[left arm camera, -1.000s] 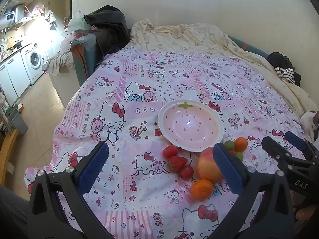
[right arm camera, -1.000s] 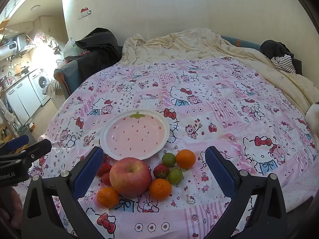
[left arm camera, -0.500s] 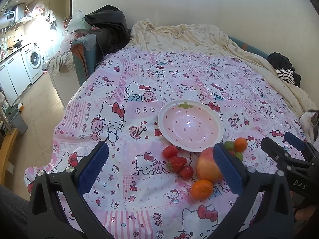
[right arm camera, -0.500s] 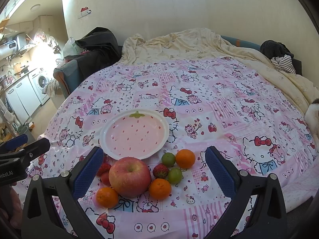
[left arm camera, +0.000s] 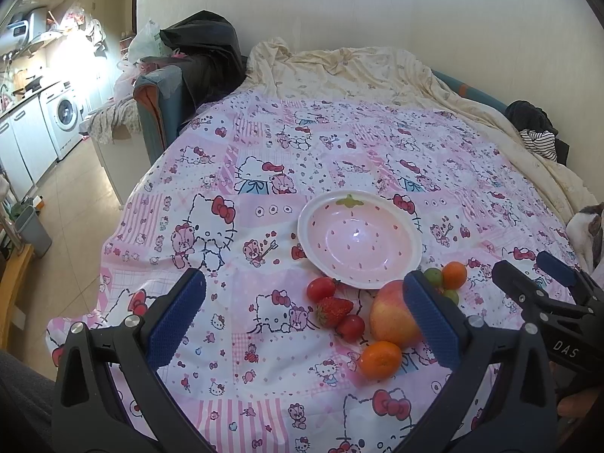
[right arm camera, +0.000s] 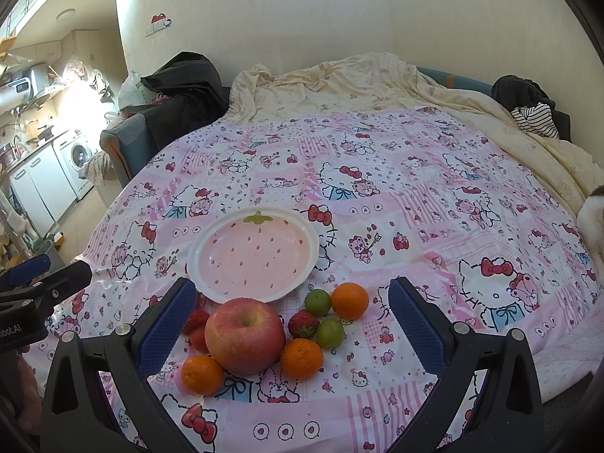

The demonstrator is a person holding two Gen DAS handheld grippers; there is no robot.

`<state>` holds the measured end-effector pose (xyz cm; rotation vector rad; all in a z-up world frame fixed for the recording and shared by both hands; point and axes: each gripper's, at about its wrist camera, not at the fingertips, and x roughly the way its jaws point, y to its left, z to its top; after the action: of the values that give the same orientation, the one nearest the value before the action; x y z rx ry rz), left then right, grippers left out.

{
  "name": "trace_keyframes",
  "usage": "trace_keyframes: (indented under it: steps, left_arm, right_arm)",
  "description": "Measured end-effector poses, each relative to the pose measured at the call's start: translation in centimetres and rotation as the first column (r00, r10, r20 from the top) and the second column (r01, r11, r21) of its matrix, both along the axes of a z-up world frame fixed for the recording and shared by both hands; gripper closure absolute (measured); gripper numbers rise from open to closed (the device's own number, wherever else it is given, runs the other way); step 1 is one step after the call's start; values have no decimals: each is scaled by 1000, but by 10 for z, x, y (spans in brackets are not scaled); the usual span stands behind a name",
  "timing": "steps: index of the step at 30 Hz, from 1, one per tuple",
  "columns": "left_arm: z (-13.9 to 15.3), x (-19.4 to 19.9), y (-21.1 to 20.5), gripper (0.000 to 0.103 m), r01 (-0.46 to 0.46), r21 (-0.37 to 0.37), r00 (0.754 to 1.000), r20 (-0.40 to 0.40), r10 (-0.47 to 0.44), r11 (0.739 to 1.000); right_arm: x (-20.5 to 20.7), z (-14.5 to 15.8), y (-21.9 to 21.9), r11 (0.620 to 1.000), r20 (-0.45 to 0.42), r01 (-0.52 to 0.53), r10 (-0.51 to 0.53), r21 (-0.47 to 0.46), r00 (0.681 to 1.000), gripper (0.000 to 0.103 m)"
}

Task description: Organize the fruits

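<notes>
Left wrist view: our left gripper [left arm camera: 302, 313] hangs wide open, empty, fruit ahead-right by the plate [left arm camera: 313, 253]. Right wrist view: our right gripper [right arm camera: 292, 315], equally open, brackets the apple [right arm camera: 244, 335], clearly nearer.

The right claw's pad [left arm camera: 430, 317] covers part of the apple [left arm camera: 390, 321] and the green fruits [left arm camera: 433, 275]

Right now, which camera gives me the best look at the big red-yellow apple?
The right wrist view: the big red-yellow apple sits whole and unobstructed between the open right tongs. In the left wrist view the apple is partly hidden behind a blue finger pad of the left tongs.
</notes>
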<state>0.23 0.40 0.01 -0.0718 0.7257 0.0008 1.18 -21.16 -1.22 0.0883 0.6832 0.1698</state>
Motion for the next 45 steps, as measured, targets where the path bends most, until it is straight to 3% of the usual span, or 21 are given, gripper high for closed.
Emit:
trace_keyframes:
  steps: [26, 31, 38, 45]
  left_arm:
    - [6, 0, 0, 0, 16, -16, 1000, -13, -17, 1000]
    - [8, 12, -2, 0, 28, -5, 996, -83, -28, 1000]
    - [-7, 29, -13, 0, 53, 30, 974, -223, -45, 998]
    - [-39, 40, -28, 0, 98, 32, 927, -366, -80, 995]
  right_arm:
    - [3, 4, -6, 1000, -19, 8, -8, 10, 1000, 0]
    - [15, 16, -17, 999, -61, -3, 5, 37, 998, 0]
    - [44, 24, -34, 1000, -141, -5, 5, 4, 990, 0]
    - [73, -9, -45, 998, -320, -8, 29, 65, 947, 0]
